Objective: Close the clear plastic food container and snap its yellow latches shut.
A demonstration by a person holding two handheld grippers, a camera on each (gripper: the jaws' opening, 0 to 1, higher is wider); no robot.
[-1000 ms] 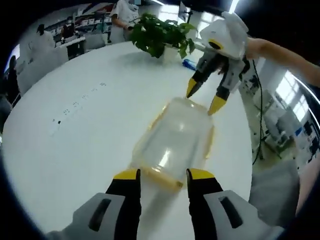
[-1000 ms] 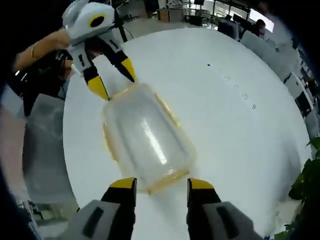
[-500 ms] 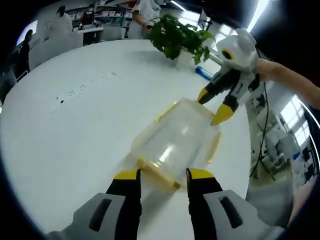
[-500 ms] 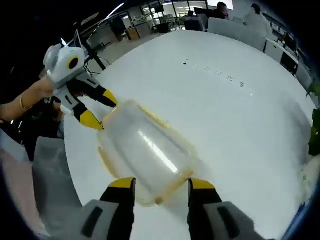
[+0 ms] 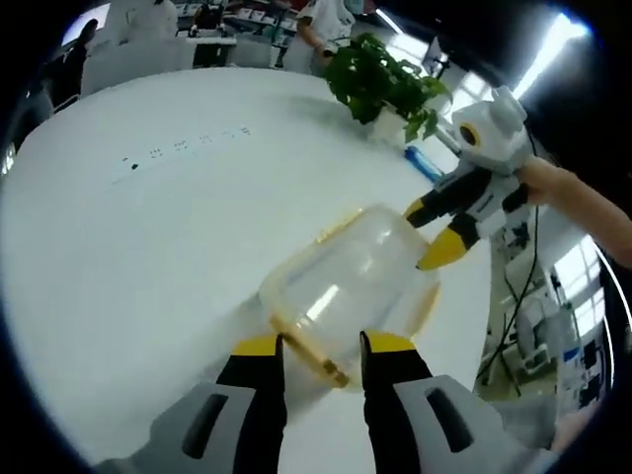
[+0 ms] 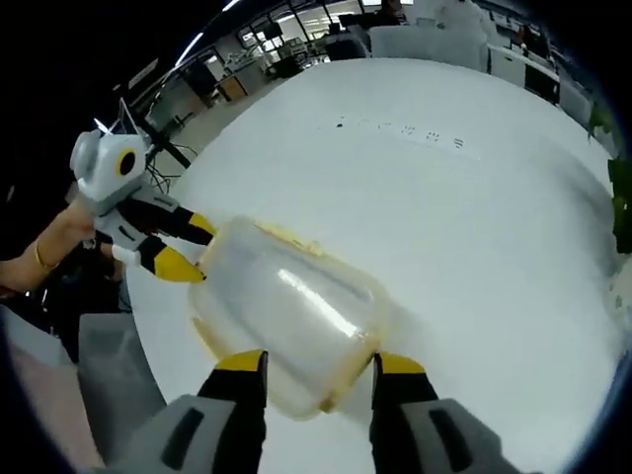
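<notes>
container: clear plastic food container [image 5: 357,281], rounded body with yellow trim around the rim. It sits on the white desk [image 5: 148,227], close to the desk's edge on the person's side, and looks like it's lying dome-up with the lid side down. Can't really tell if the lid is fully seated, the plastic is too see-through.

latches: a yellow latch [image 5: 314,357] shows at the end facing the left gripper, another yellow strip [image 6: 288,240] runs along the long side. Hard to say which are snapped already.

left gripper: left gripper [image 5: 322,346] has its 2 fingers spread apart, gripping nothing, yellow tips straddling the near end right at that latch.

right gripper: right gripper [image 6: 314,362] is the same deal at the opposite end, fingers parted and empty, tips either side of the container's end.

step in hand: looks to me like both ends are being bracketed to press the end latches home.

how to do it well: I'd keep 1 gripper as a brace so the thing doesn't skate on the slick desk, then push the latch flat with a fingertip rather than pinching. Press square on, since that dome will roll if you come in off-centre.

around it: potted plant [image 5: 380,81] near the far edge of the desk, well apart.
</notes>
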